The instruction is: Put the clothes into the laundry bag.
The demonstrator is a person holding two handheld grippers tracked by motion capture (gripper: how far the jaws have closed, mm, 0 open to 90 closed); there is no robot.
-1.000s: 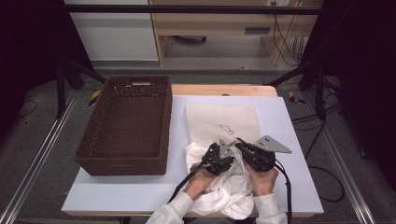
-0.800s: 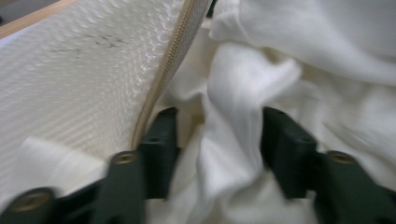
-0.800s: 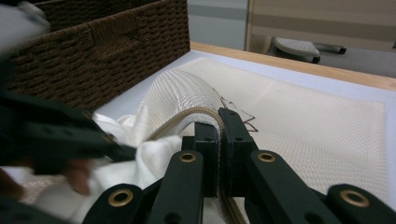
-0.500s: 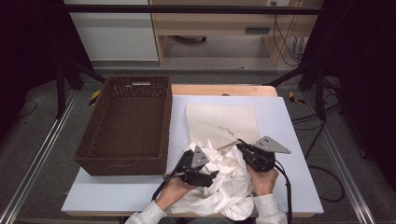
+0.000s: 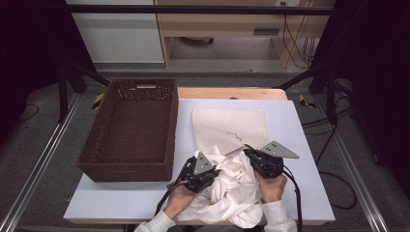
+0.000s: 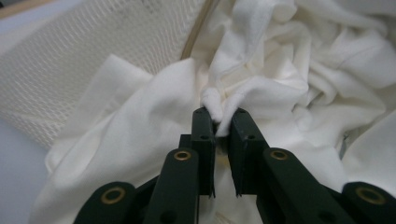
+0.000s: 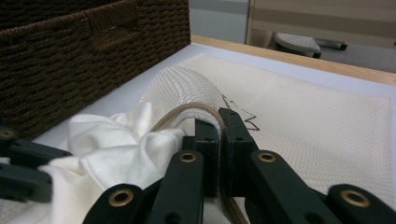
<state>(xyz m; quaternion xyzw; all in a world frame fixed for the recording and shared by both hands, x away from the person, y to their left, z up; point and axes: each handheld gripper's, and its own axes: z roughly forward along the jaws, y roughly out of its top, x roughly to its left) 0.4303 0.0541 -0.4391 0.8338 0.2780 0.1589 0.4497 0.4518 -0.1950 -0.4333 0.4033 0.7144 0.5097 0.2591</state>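
Left gripper (image 6: 219, 116) is pinching the white garment (image 6: 289, 88); right gripper (image 7: 219, 116), at its 3 o'clock, is clamping the mesh laundry bag's (image 7: 303, 121) rim.

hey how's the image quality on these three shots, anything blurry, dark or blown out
High view: table evenly lit, surroundings fall to black, overall soft. Left gripper view: tongs and pinched white cloth sharp, lower edge blurred, cloth near blown out. Right gripper view: mesh bag and basket clear, nearest tong parts out of focus.

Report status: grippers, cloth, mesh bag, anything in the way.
Left gripper shut on white cloth. Right gripper shut on mesh bag rim. Wicker basket alongside, clear of both.
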